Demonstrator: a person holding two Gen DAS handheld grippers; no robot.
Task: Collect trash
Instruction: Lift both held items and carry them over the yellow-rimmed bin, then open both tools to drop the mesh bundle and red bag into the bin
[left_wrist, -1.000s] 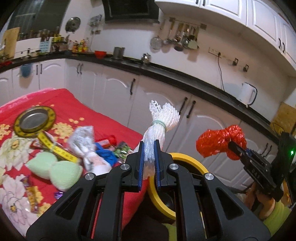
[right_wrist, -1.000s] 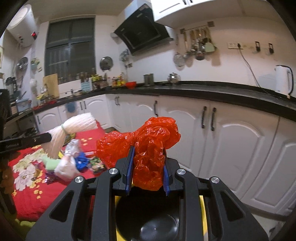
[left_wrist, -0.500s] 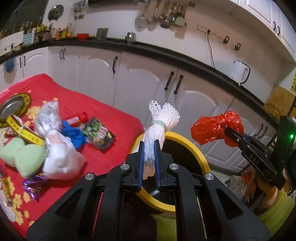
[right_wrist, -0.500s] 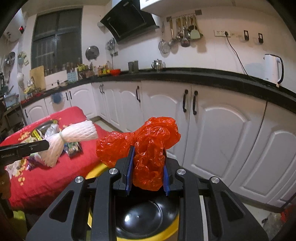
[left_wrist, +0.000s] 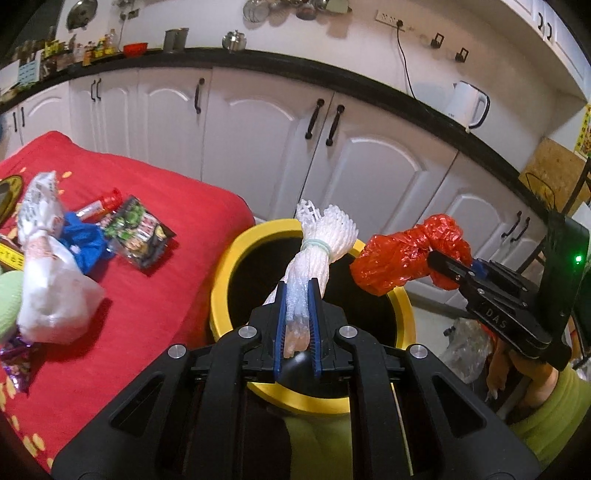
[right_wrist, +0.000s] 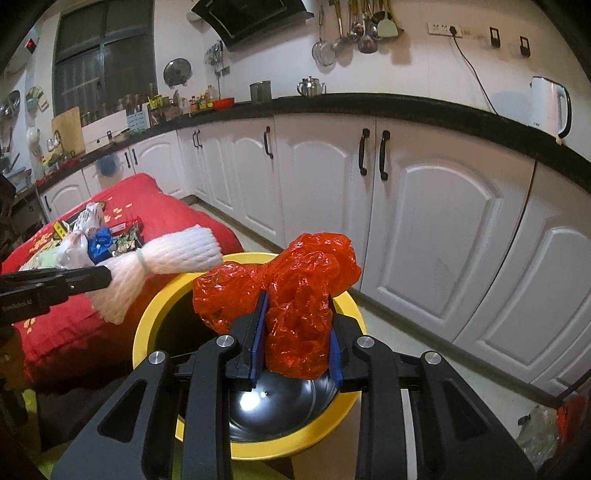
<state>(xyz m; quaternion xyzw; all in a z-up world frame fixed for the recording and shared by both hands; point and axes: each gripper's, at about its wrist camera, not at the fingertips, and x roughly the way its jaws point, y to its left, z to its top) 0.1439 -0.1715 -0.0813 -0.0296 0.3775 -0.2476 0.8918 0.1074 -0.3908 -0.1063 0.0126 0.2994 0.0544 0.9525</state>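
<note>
L tool (left_wrist: 297, 295) pinches foam net (left_wrist: 321, 240), R tool (right_wrist: 295, 332) opening round red bag (right_wrist: 295, 295) over bin (right_wrist: 147, 325).

Home kitchen: white arched cabinet doors (right_wrist: 424, 206) under a black countertop (right_wrist: 406, 105), range hood (right_wrist: 251, 16), ladles and strainers hung on a wall rail (right_wrist: 354, 29), white electric kettle (right_wrist: 550, 105), condiment bottles (right_wrist: 199, 101) by the dark window (right_wrist: 103, 55).

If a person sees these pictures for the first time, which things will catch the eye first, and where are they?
The crumpled red bag stands out first, between the pads of the right claw, whose jaws are opening, above the yellow bin. Next is the white foam net, pinched in the left claw over the same bin. To the left, litter lies on a red cloth.
</note>
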